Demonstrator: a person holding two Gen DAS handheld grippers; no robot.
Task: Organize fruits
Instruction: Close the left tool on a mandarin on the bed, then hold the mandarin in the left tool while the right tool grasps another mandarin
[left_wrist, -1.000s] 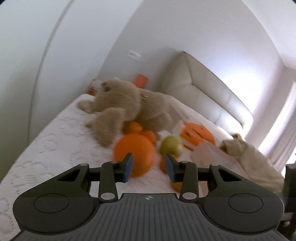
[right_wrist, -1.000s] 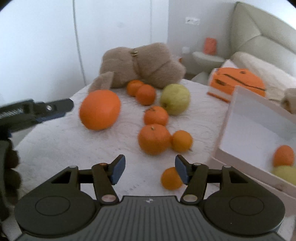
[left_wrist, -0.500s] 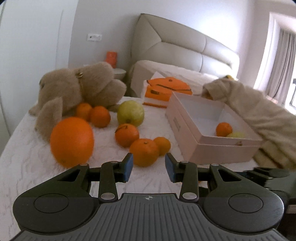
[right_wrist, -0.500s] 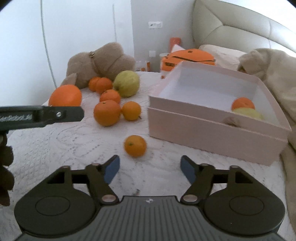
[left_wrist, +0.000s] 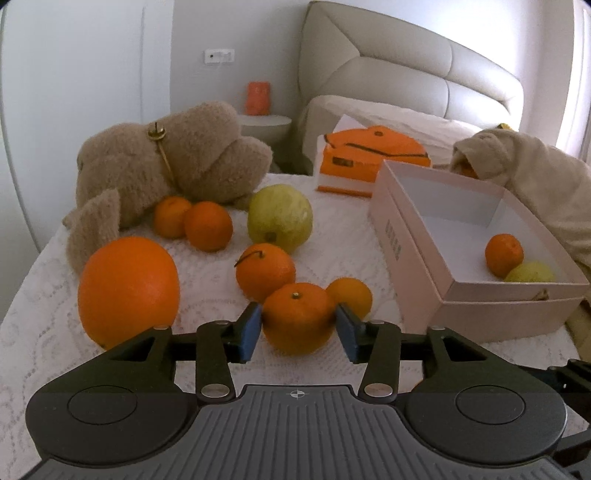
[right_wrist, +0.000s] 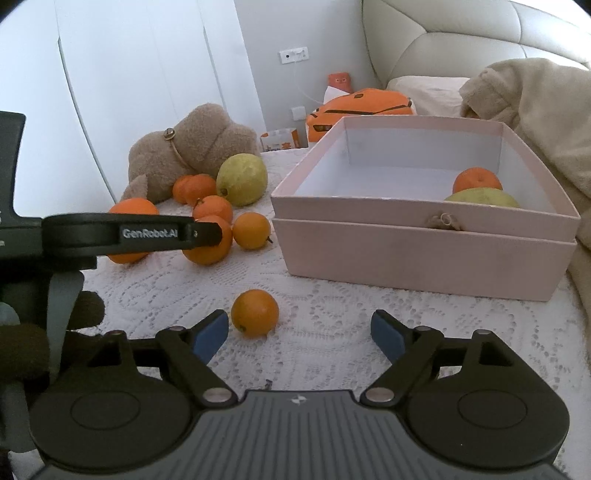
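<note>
Between the blue pads of the left gripper (left_wrist: 298, 330) sits a mandarin (left_wrist: 297, 318) on the bedspread, jaws spread around it, so squeeze gently at its widest part, while the right gripper (right_wrist: 300, 335) waits open

Eight orange fruits (right_wrist: 254, 312), two green ones (right_wrist: 242, 179), one box (right_wrist: 421, 242), one plush toy (right_wrist: 192, 146).

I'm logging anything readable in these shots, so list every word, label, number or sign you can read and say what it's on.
"GenRobot.AI": white lettering on the side of the left hand-held gripper, seen in the right wrist view.
"3": small digit right after that lettering, only just readable.
Dark print on the side of the pink box: too blurred to read.
Dark label on the orange box: too small to read.
</note>
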